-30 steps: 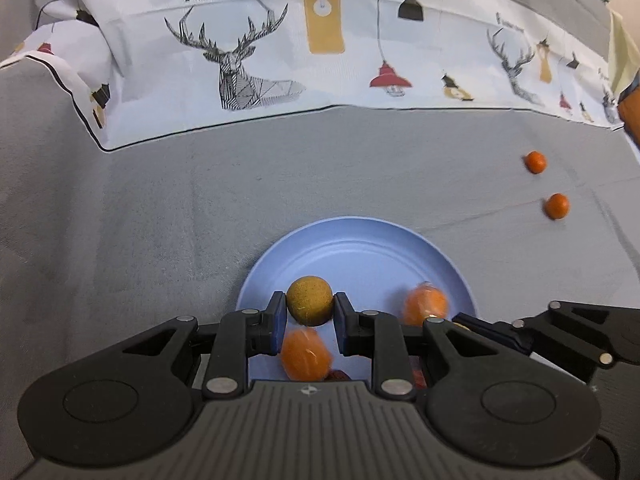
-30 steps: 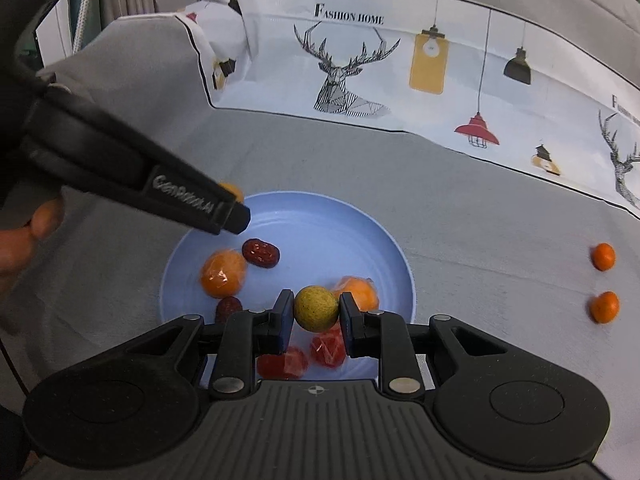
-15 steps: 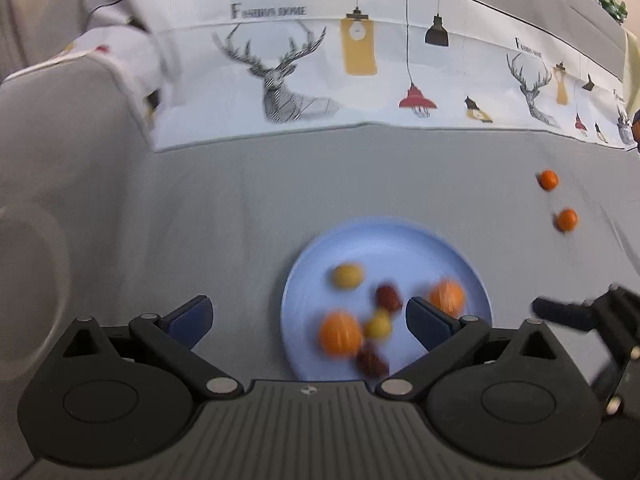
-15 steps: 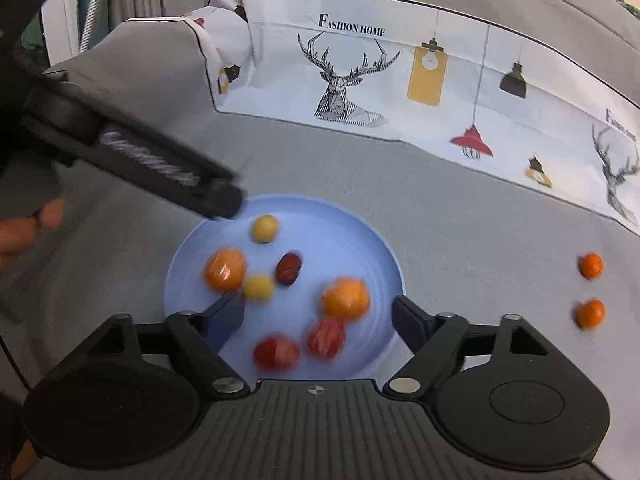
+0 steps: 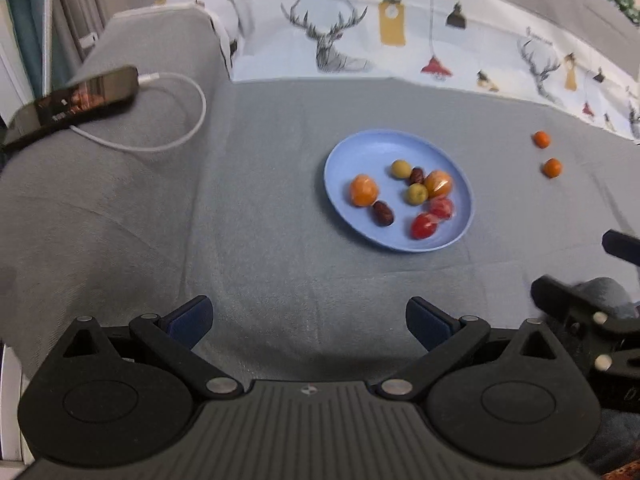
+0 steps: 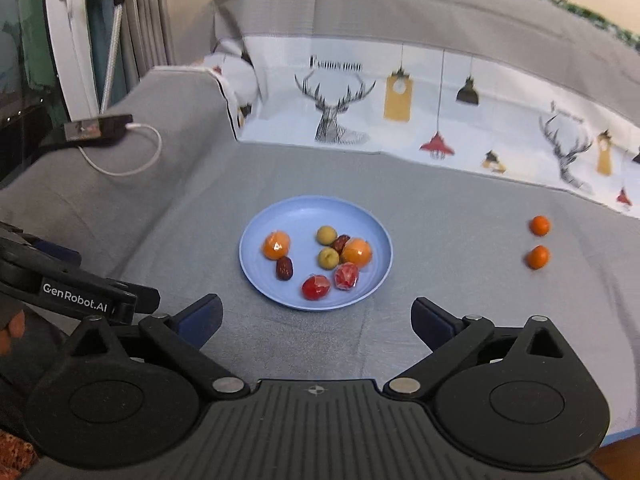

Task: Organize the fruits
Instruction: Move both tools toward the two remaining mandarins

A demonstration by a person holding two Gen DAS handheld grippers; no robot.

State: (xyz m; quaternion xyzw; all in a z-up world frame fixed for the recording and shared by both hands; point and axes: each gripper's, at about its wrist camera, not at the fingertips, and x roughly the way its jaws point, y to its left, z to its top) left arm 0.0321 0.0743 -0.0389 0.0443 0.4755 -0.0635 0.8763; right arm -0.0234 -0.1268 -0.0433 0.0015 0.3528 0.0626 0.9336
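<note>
A: Going left to right, what's there?

B: A phone [image 5: 76,102] on its cable on the sofa arm, then the blue plate [image 5: 348,152] on the grey sofa cover, with two oranges, two green fruits, two dates and two red wrapped fruits on it. Well to the right, two small oranges [image 5: 552,168] lie loose on the cover.

A: Which step is this?

B: I judge it a pause between loads: the plate is filled and those two are left. The next move calls for reaching right and closing on one.

A: And the tongs?

B: The left tongs [image 5: 308,322] stand wide and empty. The right tongs [image 6: 316,322] are opening, with nothing between them.
</note>
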